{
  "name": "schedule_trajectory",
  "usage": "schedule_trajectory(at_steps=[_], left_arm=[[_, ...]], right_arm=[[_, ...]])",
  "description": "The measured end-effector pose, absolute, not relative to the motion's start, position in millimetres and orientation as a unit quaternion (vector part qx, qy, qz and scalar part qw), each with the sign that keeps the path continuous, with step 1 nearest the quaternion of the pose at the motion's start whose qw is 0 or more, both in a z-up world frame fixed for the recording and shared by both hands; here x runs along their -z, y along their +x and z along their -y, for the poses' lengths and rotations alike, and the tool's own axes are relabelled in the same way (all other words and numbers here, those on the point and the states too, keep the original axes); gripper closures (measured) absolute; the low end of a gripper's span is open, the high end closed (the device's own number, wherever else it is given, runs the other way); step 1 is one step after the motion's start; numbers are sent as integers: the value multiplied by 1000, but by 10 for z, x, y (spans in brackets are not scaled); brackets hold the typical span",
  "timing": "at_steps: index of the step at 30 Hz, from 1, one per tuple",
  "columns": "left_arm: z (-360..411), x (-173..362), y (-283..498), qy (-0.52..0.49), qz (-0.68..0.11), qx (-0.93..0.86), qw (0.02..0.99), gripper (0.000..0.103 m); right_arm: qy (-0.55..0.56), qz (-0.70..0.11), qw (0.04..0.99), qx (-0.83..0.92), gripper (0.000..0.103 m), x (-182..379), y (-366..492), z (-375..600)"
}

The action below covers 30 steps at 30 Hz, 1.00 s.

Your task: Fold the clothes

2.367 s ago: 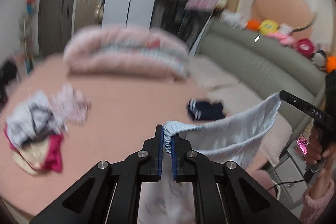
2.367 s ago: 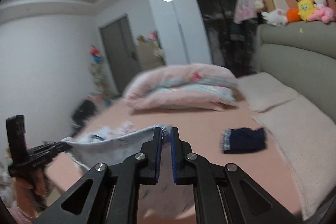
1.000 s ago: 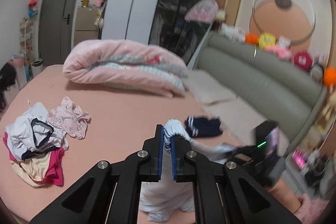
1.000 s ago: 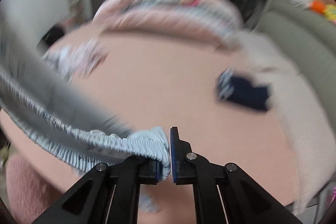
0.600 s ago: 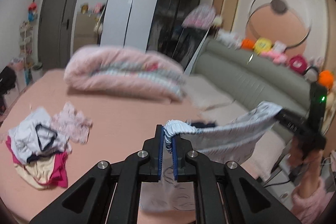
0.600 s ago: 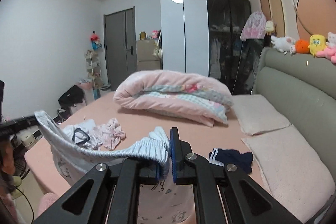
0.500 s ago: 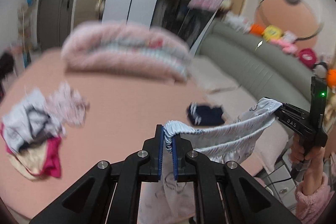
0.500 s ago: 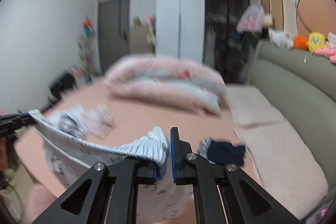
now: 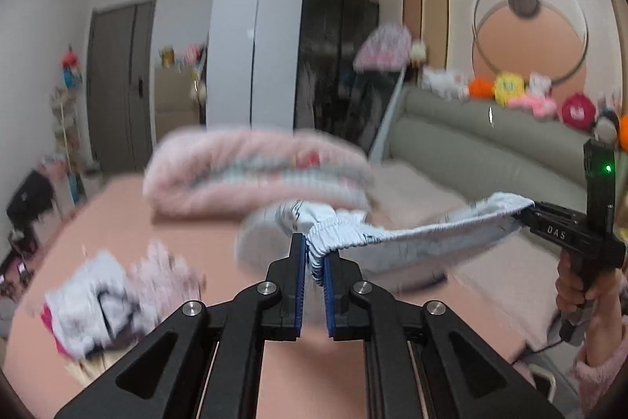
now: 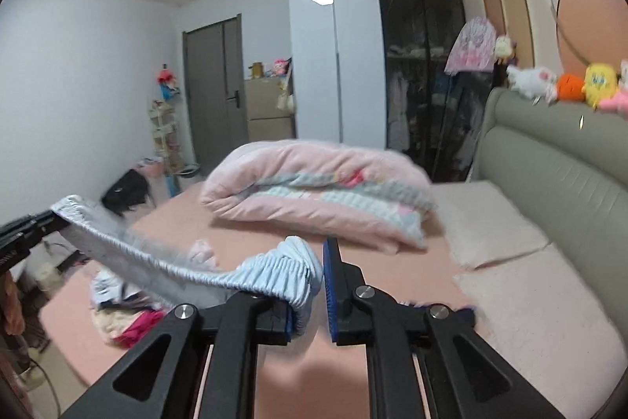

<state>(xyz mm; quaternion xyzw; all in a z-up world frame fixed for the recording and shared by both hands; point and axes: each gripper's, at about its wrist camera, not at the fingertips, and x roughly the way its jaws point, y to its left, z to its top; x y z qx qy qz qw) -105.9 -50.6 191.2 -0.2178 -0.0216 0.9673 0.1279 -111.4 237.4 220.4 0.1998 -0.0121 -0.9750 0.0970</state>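
A pair of light blue printed pants with an elastic waistband (image 9: 412,234) hangs stretched in the air between my two grippers, above the pink bed. My left gripper (image 9: 313,262) is shut on one end of the waistband. My right gripper (image 10: 314,277) is shut on the other end (image 10: 282,269); the band bunches over its left finger. In the left wrist view the right gripper (image 9: 565,230) shows at the far right, held in a hand. In the right wrist view the left gripper (image 10: 23,230) shows at the far left edge.
A pile of unfolded clothes (image 9: 98,305) lies on the left of the pink bed (image 9: 165,246). A rolled pink quilt (image 10: 314,191) lies at the far end. Pale pillows (image 10: 490,222) and a grey-green headboard (image 10: 549,175) with plush toys are on the right.
Both grippers have swung upward, so the views tilt toward the walls and ceiling. The pants have flapped up and now stretch nearly level between the grippers. Both grips have held.
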Motion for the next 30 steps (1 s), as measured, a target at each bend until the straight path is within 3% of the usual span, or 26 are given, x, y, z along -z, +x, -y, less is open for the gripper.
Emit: schedule_trajectory(at_steps=[4,8,10,12,15,17,19,25,30], left_arm=[[527,-639,-1069,-366,48,-922,117,95],[496,942,-1229,-537,55,-839,71,96],[403,1363,-1229,-577,28,-814,62,96],[312,1580,-1177,-602,10,-796,64,95],[268,1653,-1078,-622,24,-777,92,90],[281,1674,-1013,-630,39,-767,112,73],[322,1640,-944,-626,53,-769,122,65],[649,1222,-986,-538,127,-823,130,65],[738,1539,-1330,-567,127,-811,72,65]], right_arm=[[304,32,105,946,91,-1068,-910,-2317],[467,42,88,879,91,445,-958,-2204],[548,33,75,832,91,1202,-968,-2128],[593,11,65,802,91,1600,-898,-2045],[593,-16,62,803,88,1641,-732,-1983],[593,-13,68,802,84,1576,-662,-2012],[589,-12,73,805,81,1500,-594,-2050],[542,1,101,834,77,1084,-343,-2069],[498,19,82,863,77,925,-604,-2047]])
